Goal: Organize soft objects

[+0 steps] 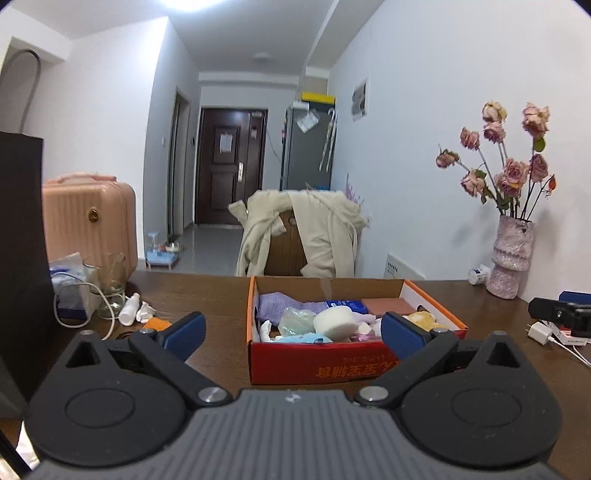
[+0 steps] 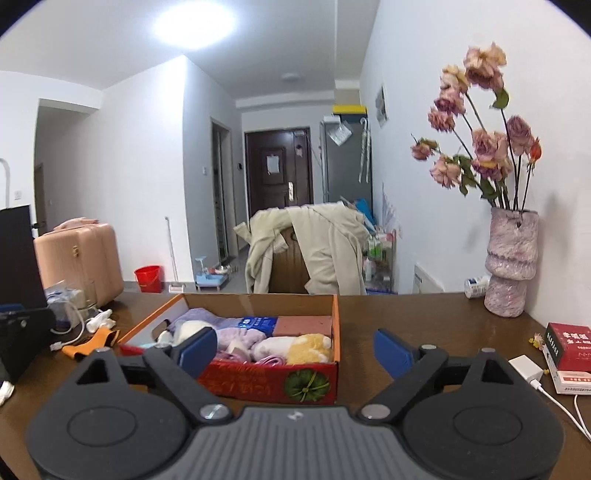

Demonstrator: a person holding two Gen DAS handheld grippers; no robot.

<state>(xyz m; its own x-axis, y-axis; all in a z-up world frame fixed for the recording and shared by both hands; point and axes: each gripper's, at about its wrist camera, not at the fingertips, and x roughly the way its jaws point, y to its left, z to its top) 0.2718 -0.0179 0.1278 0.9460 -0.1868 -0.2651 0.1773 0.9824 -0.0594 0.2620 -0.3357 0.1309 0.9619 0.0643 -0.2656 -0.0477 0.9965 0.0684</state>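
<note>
Both the left gripper (image 1: 293,326) and right gripper (image 2: 295,350) gape wide, holding nothing, near the box (image 1: 317,363) of soft things.

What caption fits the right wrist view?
Open right gripper facing a red box of soft items on a brown table.

Walls: plain white walls (image 2: 129,166), small picture high on the right one.
Light: round glowing ceiling lamp (image 2: 194,22).
Door: dark brown panelled door (image 1: 229,162) at the corridor's far end.
Floor: grey tiled floor (image 1: 210,247).
Furniture: dark brown wooden worktop (image 2: 424,325); wooden chair draped with a cream coat (image 1: 317,229); tall grey metal cabinet (image 1: 306,147).
</note>
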